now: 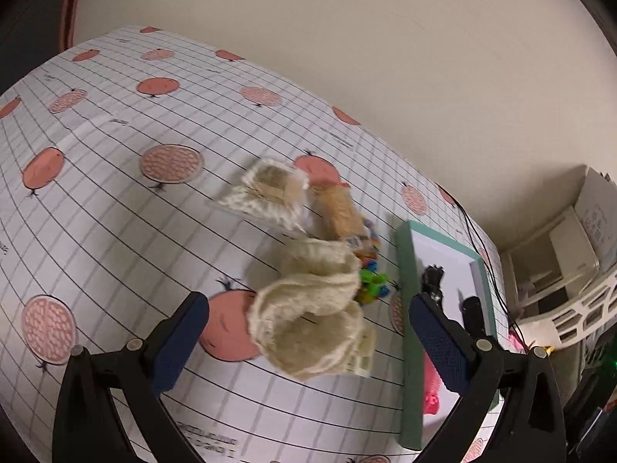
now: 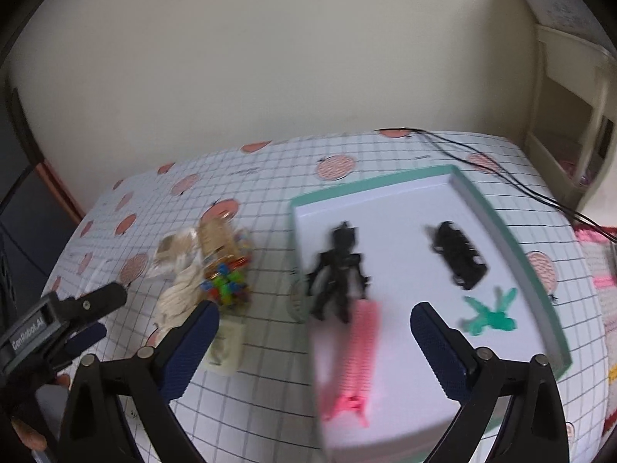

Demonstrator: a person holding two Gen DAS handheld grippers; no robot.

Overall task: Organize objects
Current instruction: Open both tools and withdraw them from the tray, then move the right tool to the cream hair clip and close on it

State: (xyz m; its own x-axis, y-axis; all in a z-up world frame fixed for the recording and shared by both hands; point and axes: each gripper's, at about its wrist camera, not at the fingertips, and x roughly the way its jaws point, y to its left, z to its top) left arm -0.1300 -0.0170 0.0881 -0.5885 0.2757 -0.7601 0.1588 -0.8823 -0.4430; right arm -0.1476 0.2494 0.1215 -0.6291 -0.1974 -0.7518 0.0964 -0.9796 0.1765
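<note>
Left wrist view: the left gripper [image 1: 308, 341] is hovering over a table [image 1: 115, 200] covered with a grid-and-fruit cloth, its 2 jaws standing spread wide with nothing between the pads. Beyond and between the fingers, a crumpled beige cloth bundle [image 1: 312, 320] is lying on the table, touching nothing of the gripper as far as can be seen. Behind it, a clear packet of beige material [image 1: 266, 189], a tan packet [image 1: 339, 208] and a cluster of coloured beads [image 1: 372, 270] are lying close together.

Right wrist view: the right gripper [image 2: 314, 341] is hanging above the near part of a green-rimmed tray [image 2: 501, 231], its 2 jaws also standing spread and empty. Inside the tray, a black figure [image 2: 339, 270] is lying near the left wall, a black toy car [image 2: 461, 256] is sitting further right, a green plastic piece [image 2: 489, 314] is lying just below the car, and a pink comb-like clip [image 2: 358, 359] is resting between the fingers, blurred. The pile of packets and beads is lying on the table left of the tray, apart from it.
</note>
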